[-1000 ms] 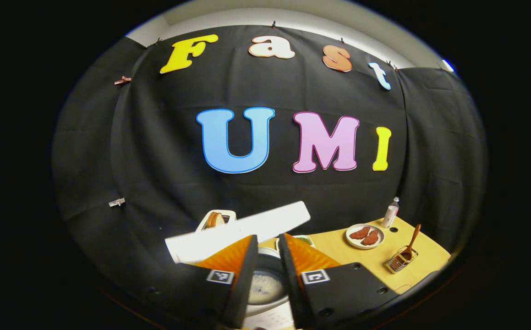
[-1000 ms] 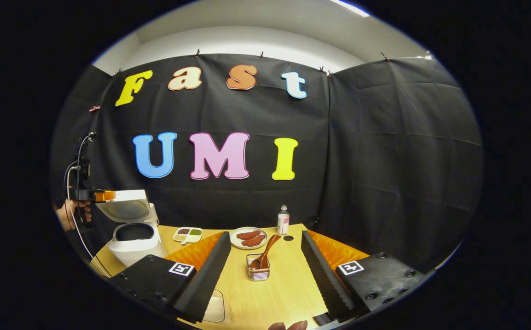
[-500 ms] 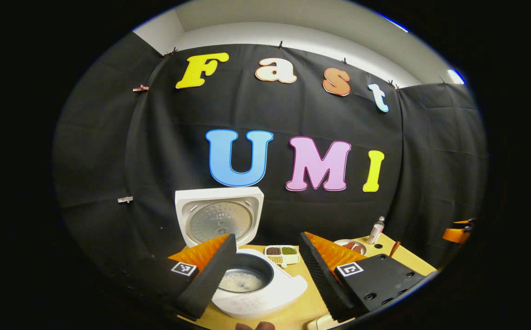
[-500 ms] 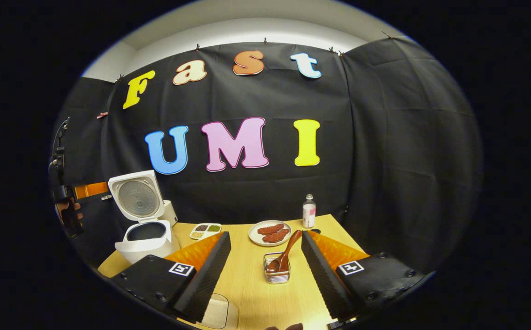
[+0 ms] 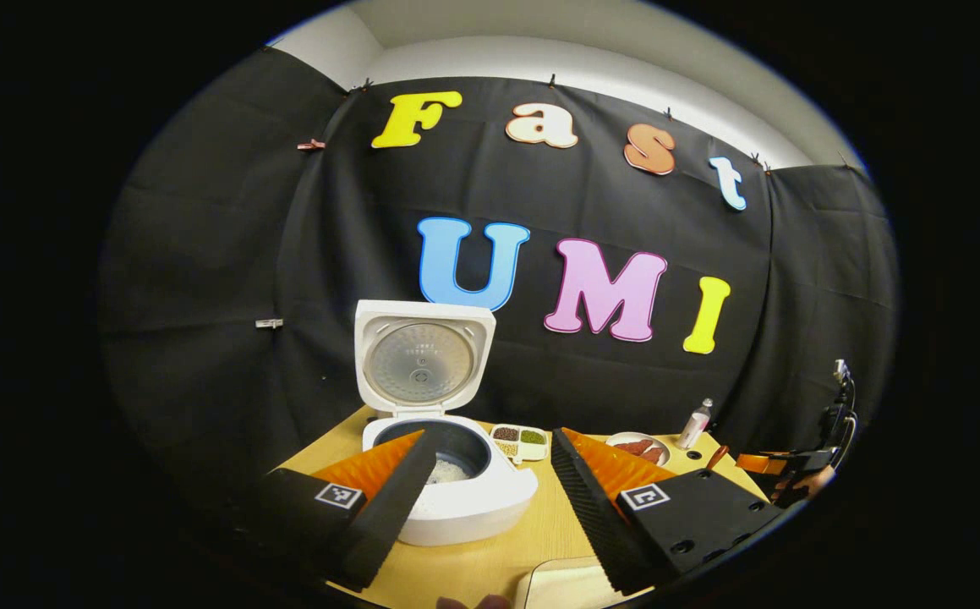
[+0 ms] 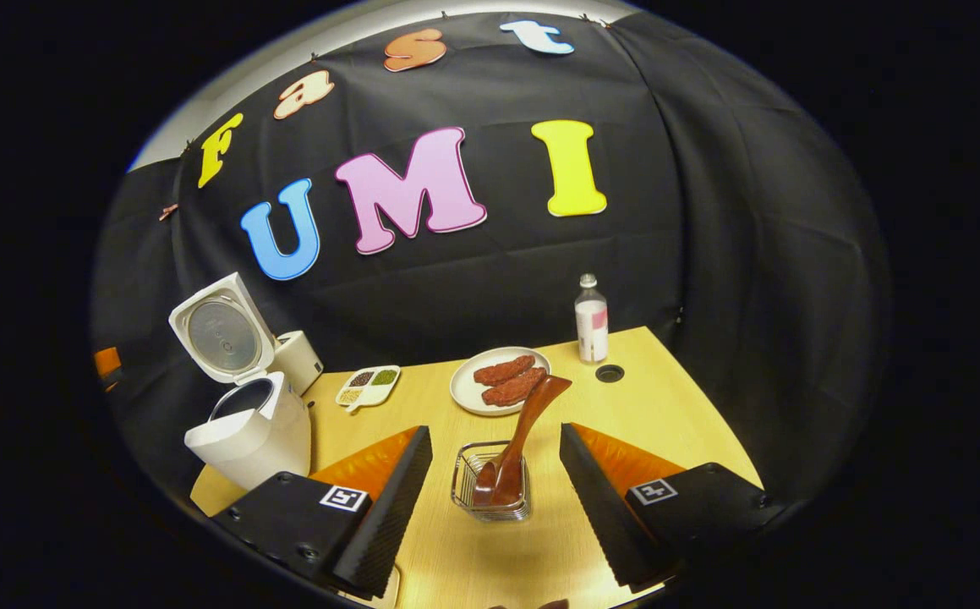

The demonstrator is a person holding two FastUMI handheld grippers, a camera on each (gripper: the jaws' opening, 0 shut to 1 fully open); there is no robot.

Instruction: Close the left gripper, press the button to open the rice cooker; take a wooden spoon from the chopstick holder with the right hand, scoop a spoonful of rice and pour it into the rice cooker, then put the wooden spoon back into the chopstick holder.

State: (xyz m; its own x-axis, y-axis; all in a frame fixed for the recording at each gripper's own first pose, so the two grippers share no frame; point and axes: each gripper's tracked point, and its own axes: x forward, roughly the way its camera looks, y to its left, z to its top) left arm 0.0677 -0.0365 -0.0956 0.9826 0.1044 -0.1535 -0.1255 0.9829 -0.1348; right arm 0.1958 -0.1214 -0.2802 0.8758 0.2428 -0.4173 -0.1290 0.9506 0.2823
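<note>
The white rice cooker (image 5: 464, 507) stands on the wooden table with its lid (image 5: 422, 364) swung fully up, and white rice shows in the pot (image 5: 454, 469). My left gripper (image 5: 485, 507) hangs open just in front of it, holding nothing. In the right gripper view, the wooden spoon (image 6: 528, 423) leans in the wire chopstick holder (image 6: 494, 486). My right gripper (image 6: 494, 507) is open, its fingers on either side of the holder and a little short of it. The rice cooker (image 6: 249, 427) is at the left of that view.
A divided dish of beans (image 6: 369, 385), a plate with meat pieces (image 6: 502, 381) and a small bottle (image 6: 591, 321) stand toward the back of the table (image 6: 667, 406). A round hole (image 6: 609, 372) is near the bottle. A white tray (image 5: 566, 584) lies at the front edge.
The cooker lid has swung from half raised to fully up. My left gripper has drawn back from the cooker and opened. My right gripper has moved closer to the holder and tilted down.
</note>
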